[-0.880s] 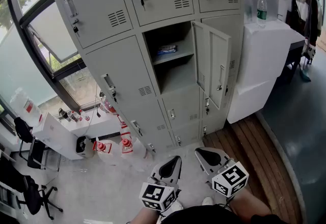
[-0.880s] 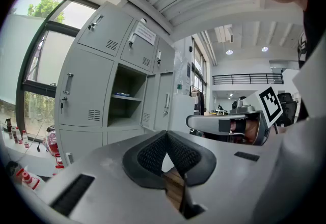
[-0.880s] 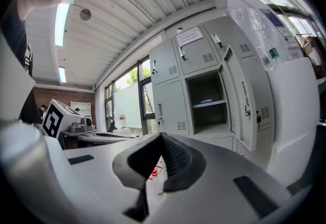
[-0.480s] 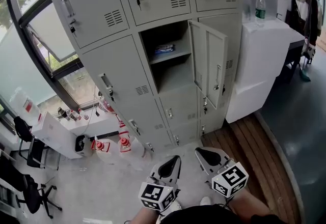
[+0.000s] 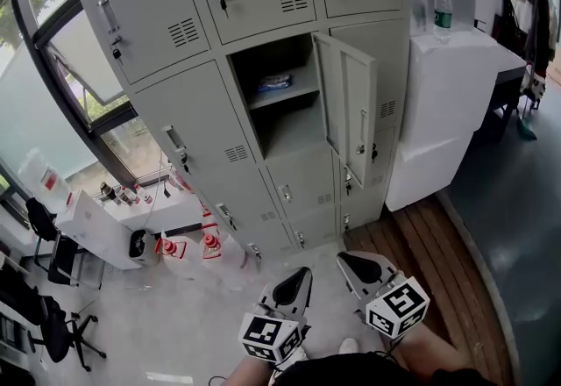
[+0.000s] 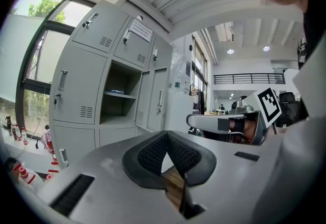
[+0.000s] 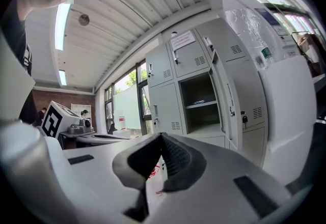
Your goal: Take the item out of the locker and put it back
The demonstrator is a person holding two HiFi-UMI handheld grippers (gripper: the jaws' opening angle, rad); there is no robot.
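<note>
A grey bank of lockers fills the upper head view, and one locker (image 5: 294,125) stands with its door (image 5: 349,117) swung out to the right. On its inner shelf lies a small blue-and-white packet (image 5: 274,82), also visible as the packet (image 6: 117,91) and the packet (image 7: 199,101) in the gripper views. My left gripper (image 5: 293,286) and right gripper (image 5: 358,268) hang low near the person's body, well short of the locker. Both are shut, jaws tip to tip with nothing between them.
A white cabinet (image 5: 447,103) with a water bottle (image 5: 443,5) on top stands right of the lockers. Red-and-white jugs (image 5: 188,248) and a low white stand (image 5: 105,235) sit on the floor at left. Wooden flooring (image 5: 438,253) runs along the right.
The view has shifted slightly, so the lockers sit a little further left in the head view. Both grippers stay low and shut.
</note>
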